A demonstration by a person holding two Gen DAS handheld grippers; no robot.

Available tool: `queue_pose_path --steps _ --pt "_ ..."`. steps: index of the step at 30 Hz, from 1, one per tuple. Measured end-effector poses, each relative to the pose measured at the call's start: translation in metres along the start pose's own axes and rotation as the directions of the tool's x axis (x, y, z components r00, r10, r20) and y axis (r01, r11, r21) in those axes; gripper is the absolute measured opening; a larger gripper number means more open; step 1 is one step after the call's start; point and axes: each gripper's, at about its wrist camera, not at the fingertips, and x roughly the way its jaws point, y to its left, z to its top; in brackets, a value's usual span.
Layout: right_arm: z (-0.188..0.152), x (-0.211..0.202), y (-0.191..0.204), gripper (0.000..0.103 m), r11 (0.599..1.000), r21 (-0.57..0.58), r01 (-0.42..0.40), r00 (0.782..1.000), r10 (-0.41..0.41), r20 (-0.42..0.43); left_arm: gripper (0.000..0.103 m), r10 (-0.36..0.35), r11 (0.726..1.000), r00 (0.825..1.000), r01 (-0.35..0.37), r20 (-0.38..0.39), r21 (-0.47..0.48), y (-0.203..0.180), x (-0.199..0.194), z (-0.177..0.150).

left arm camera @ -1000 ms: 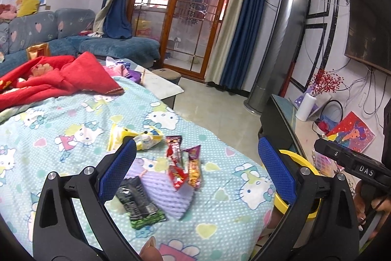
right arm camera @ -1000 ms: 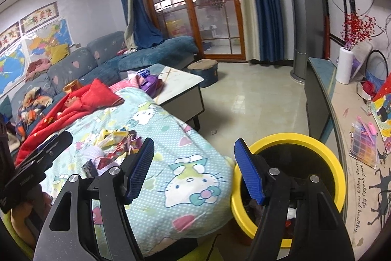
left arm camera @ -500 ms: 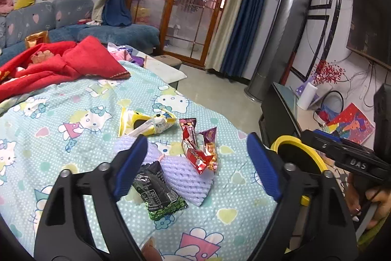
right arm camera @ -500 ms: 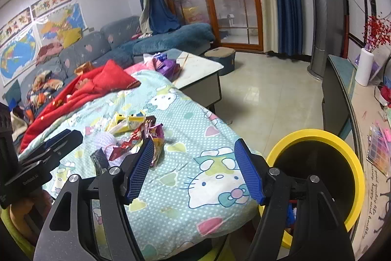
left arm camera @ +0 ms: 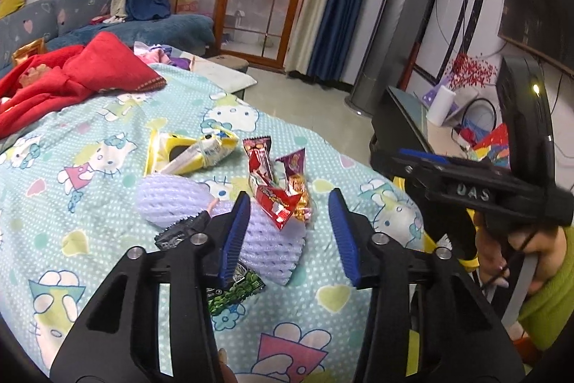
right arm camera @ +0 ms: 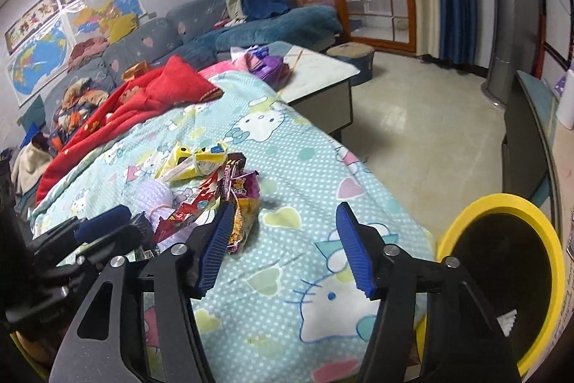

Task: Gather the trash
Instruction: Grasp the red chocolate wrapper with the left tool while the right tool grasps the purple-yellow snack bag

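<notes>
Snack wrappers lie in a heap on the cartoon-cat blanket (left arm camera: 89, 167): a yellow wrapper (left arm camera: 193, 153), a red wrapper (left arm camera: 272, 200), a maroon wrapper (left arm camera: 296, 174), a black-and-green wrapper (left arm camera: 233, 286) and purple foam net (left arm camera: 168, 200). My left gripper (left arm camera: 288, 232) hovers low over the heap, its jaws closing, with the foam net and the red wrapper's tip between them, untouched by the pads. My right gripper (right arm camera: 285, 246) is closing over bare blanket, with the maroon wrapper (right arm camera: 244, 200) just outside its left pad. The yellow bin (right arm camera: 502, 203) stands at the right.
A red quilt (left arm camera: 71, 74) lies on the far side of the bed and a blue sofa (right arm camera: 150, 42) stands behind. A white-topped low table (right arm camera: 323, 74) adjoins the bed. A dark TV cabinet (right arm camera: 520, 139) flanks the bin. A hand in a green sleeve (left arm camera: 545, 293) holds the right gripper (left arm camera: 466, 189).
The left gripper sank toward the heap and its jaws narrowed a lot. The right gripper swung left from over the bin to the wrappers, its jaws narrowing slightly.
</notes>
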Motion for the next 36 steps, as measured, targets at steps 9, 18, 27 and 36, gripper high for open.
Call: queue_pose_path --steps 9,18,27,36 --pt "0.015 0.038 0.008 0.048 0.998 -0.021 -0.063 0.996 0.061 -0.072 0.030 0.009 1.000 0.998 -0.007 -0.058 0.028 -0.002 0.018 0.001" --pt "0.023 0.076 0.020 0.044 0.991 -0.031 -0.130 0.979 0.123 -0.163 0.028 0.004 0.999 0.993 0.001 -0.122 0.034 0.000 0.033 0.000" --pt "0.024 0.102 0.016 0.023 0.985 0.035 -0.171 0.955 0.174 -0.241 0.015 -0.008 0.998 0.985 0.019 -0.174 0.062 0.003 0.040 0.000" --pt "0.024 0.087 0.009 0.022 0.982 0.108 -0.154 0.964 0.174 -0.202 0.006 -0.061 0.998 0.983 0.060 -0.176 -0.012 0.017 0.037 0.001"
